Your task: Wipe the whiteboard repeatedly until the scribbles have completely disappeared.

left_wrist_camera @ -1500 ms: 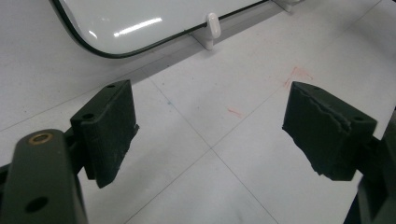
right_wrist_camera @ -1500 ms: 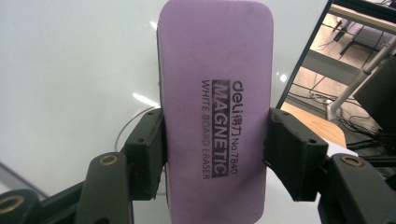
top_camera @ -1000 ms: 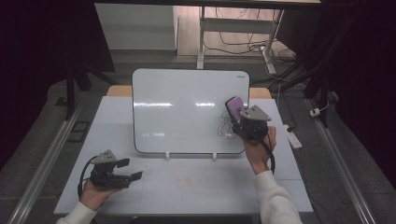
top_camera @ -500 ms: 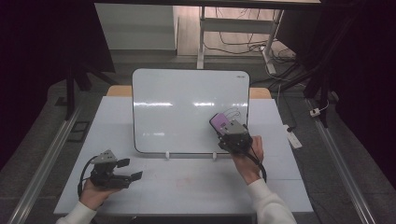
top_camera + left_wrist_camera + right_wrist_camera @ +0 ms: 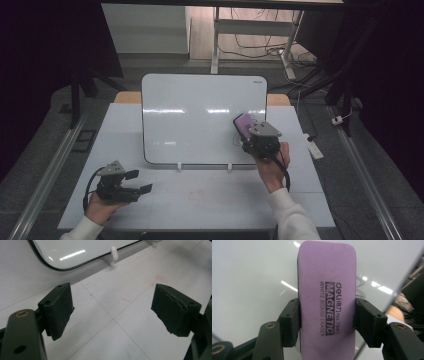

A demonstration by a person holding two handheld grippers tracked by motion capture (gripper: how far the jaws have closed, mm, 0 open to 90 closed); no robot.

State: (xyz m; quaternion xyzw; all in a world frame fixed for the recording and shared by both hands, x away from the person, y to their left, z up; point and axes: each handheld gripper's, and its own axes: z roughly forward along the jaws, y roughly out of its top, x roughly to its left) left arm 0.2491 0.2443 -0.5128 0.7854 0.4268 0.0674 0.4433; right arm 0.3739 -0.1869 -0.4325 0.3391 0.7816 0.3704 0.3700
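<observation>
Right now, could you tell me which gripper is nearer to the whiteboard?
Right. The right gripper holds the purple eraser against the whiteboard; the left gripper rests open on the table, short of the board's lower left corner.

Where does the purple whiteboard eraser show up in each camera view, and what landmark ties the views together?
High view: the purple eraser sits right of centre, held by the right gripper against the whiteboard.
Left gripper view: the open jaws frame the table, with the whiteboard's lower edge at the top.
Right gripper view: the eraser fills the centre, clamped between the jaws.
Shared landmark: the whiteboard.
</observation>
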